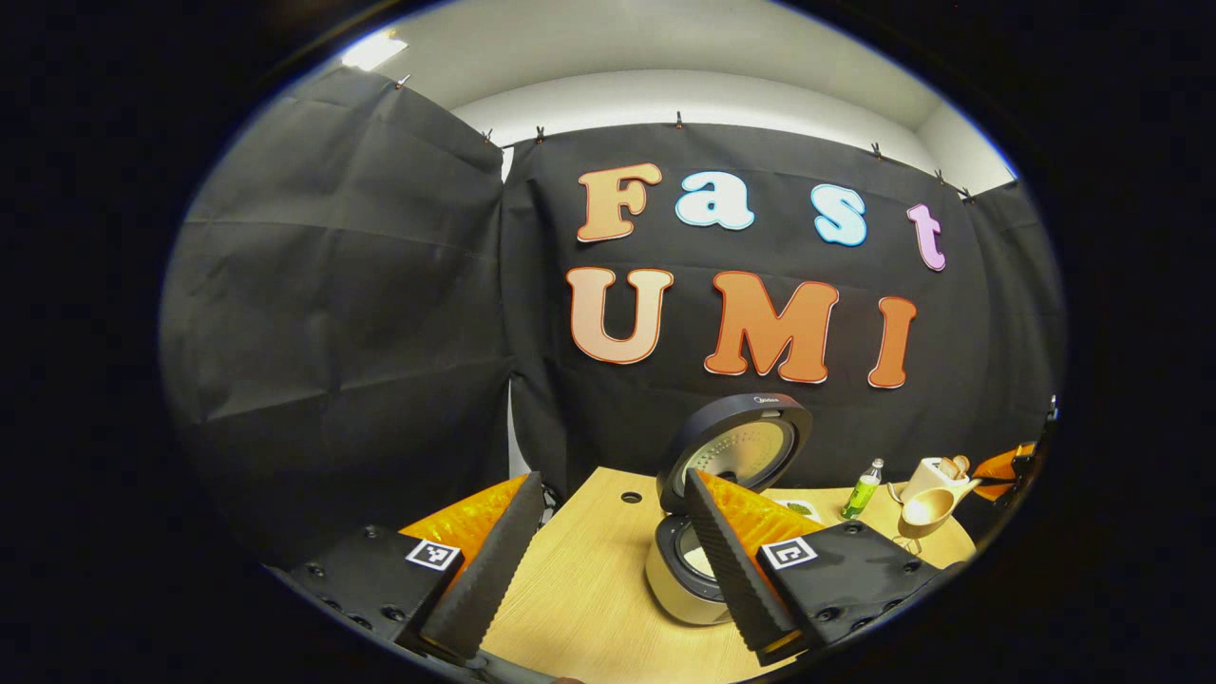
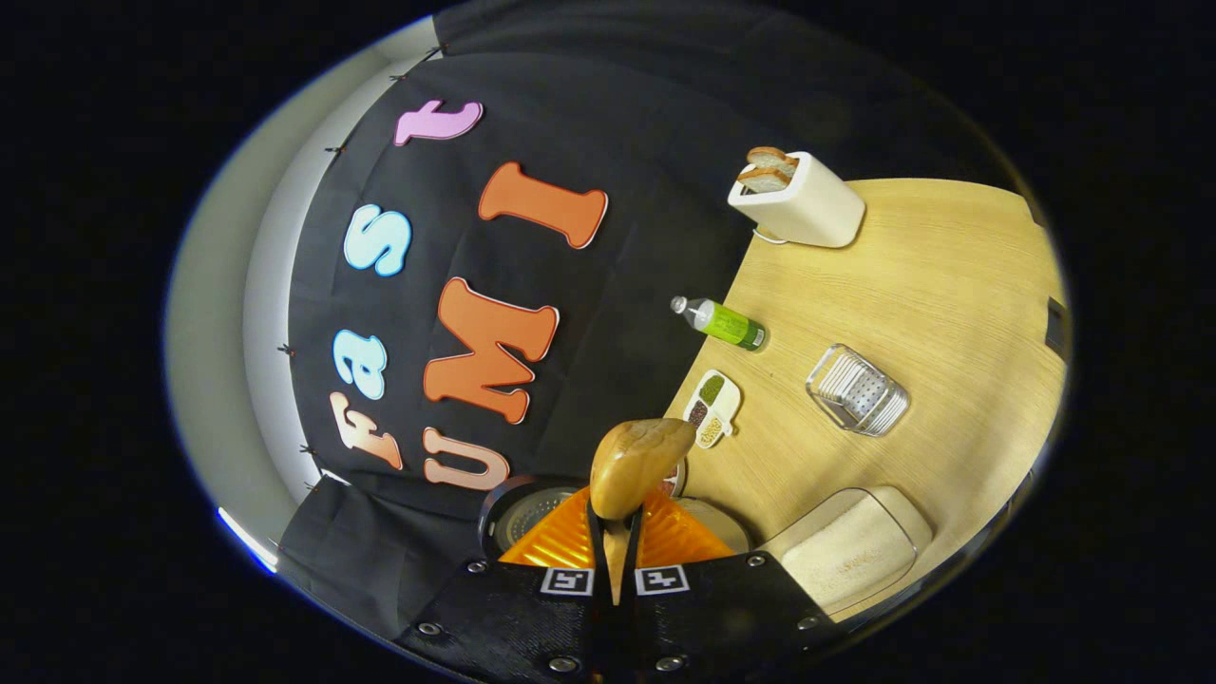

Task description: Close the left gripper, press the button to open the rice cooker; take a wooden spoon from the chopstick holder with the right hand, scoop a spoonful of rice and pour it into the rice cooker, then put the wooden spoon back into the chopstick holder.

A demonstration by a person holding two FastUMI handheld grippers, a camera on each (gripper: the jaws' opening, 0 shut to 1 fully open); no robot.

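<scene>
1. You're mid-pour as far as I can judge: the cooker (image 1: 708,532) is already open, lid tipped up, and your right gripper (image 2: 616,551) has its jaws pressed together on the spoon (image 2: 638,461) handle. In the right gripper view the whole scene is rolled hard to one side, which fits a tipping wrist.
2. Where stuff sits: the cooker is toward the back edge of the table (image 2: 912,285), just under the right gripper. The rice tub (image 2: 848,549) is beside it, nearer the front edge. The holder (image 2: 858,390) — the clear ribbed thing — lies out in the middle of the table, beyond the tub.
3. Left gripper (image 1: 608,560) is spread wide, holding nothing, hovering over the front of the table and pointed at the cooker.
4. Next move, my guess: finish the tip over the pot, level the spoon, then swing to the holder and drop it in handle-first. That calls for a clean line-up with the holder's mouth.
5. Hard to see: the bowl shows its back to the camera, so I can't tell whether any rice is in it. The pot's inside is mostly blocked by fingers in both views — no idea what's landed there.
</scene>
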